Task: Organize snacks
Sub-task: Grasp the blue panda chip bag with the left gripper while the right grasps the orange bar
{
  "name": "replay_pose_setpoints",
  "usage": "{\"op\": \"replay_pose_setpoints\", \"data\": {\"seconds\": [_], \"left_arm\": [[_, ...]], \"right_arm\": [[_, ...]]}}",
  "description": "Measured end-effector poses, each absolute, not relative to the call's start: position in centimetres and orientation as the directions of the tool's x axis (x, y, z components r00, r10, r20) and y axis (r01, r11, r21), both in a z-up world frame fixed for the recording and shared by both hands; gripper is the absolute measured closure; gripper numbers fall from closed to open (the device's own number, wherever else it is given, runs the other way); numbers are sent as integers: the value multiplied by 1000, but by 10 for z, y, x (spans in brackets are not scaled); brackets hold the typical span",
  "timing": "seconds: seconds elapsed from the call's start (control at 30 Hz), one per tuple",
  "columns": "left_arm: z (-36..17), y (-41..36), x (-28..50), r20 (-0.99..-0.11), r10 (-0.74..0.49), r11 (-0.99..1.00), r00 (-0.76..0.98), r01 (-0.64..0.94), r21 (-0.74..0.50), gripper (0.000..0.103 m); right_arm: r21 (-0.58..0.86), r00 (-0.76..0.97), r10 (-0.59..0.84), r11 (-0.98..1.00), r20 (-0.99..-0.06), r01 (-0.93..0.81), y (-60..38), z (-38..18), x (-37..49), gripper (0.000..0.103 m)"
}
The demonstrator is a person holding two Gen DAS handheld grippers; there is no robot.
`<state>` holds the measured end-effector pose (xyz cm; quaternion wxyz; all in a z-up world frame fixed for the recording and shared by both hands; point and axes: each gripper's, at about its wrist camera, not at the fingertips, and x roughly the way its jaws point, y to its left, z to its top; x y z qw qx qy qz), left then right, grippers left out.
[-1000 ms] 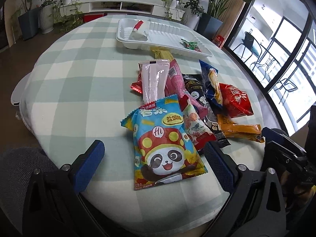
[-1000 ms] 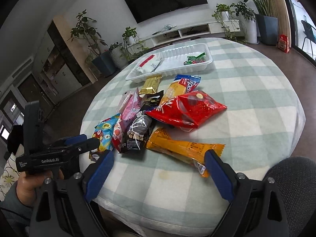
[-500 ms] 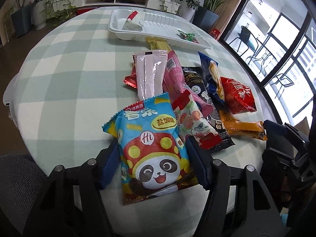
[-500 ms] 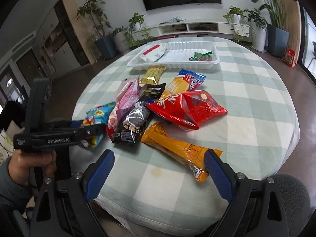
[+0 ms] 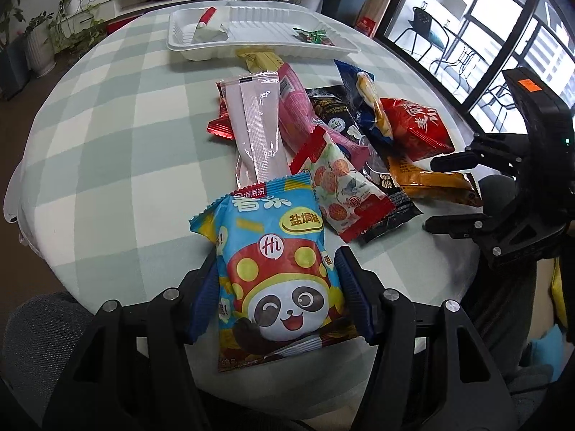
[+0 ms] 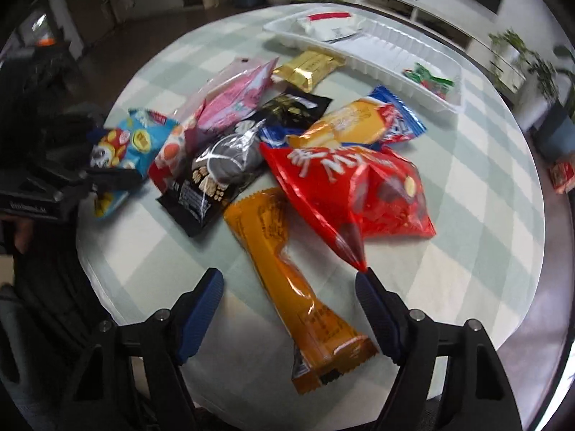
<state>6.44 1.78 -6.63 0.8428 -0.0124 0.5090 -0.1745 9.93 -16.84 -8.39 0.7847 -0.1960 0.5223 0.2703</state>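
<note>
Round surface (image 5: 107, 151), green-and-white check cloth. Snack packets heaped at centre; white tray (image 5: 266, 41) at the far edge.

Left tongs (image 5: 276, 294): blue pads set against both sides of the panda bag (image 5: 276, 273), jaws closing on it. Bag lies flat at the near edge of the surface, its top end touching the pile. In the right wrist view the same bag (image 6: 133, 143) shows at the left of the heap, partly hidden by the left tongs.

Right tongs (image 6: 289, 314): jaws closing, straddling the orange packet (image 6: 287, 276), pads apart from it on both sides, no grip. Packet lies lengthwise between the pads, its far end under the corner of the red bag (image 6: 355, 186). Right wrist picture is blurred.

Pile, other items: black packet (image 6: 215, 168), pink packet (image 6: 230, 104), gold packet (image 6: 309, 68) just beside the tray, blue-and-yellow packet (image 6: 363, 122), clear-and-white sachet (image 5: 257, 118), lychee-print packet (image 5: 345, 186).

Tray holds a white packet with a red stripe (image 6: 330, 25) at one end and small green wrapped sweets (image 6: 427, 79) at the other; middle bare.
</note>
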Motion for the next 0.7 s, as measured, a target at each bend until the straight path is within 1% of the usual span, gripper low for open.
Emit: {"op": "replay_pose_setpoints", "data": {"seconds": [0.13, 0.23, 0.3, 0.4, 0.43, 0.47, 0.53, 0.67, 0.7], "left_arm": [[-66, 20, 61, -860, -312, 931, 403, 309, -193, 43], [-66, 18, 59, -874, -309, 920, 375, 351, -175, 43], [-66, 18, 59, -879, -312, 913, 362, 369, -173, 43], [-66, 20, 58, -878, -317, 911, 358, 374, -176, 44], [-66, 20, 58, -878, -317, 910, 360, 377, -174, 45], [-66, 20, 58, -876, -320, 909, 361, 378, -176, 48], [-65, 22, 57, -870, -328, 908, 367, 378, -183, 52], [-63, 26, 56, -857, -345, 907, 383, 370, -200, 65], [-62, 27, 56, -854, -344, 908, 390, 368, -198, 65]], "right_arm": [[-15, 282, 226, 756, -932, -655, -165, -87, 100, 37], [6, 269, 240, 758, -933, -653, -168, -85, 98, 47], [12, 268, 243, 761, -932, -649, -169, -84, 96, 58], [37, 264, 259, 774, -929, -632, -170, -84, 93, 69], [47, 264, 266, 782, -927, -621, -171, -83, 93, 72], [55, 266, 270, 790, -925, -611, -173, -83, 92, 79], [85, 264, 289, 806, -920, -585, -176, -83, 90, 80], [130, 267, 326, 819, -907, -559, -180, -82, 77, 81], [140, 269, 335, 822, -903, -553, -180, -82, 74, 82]]}}
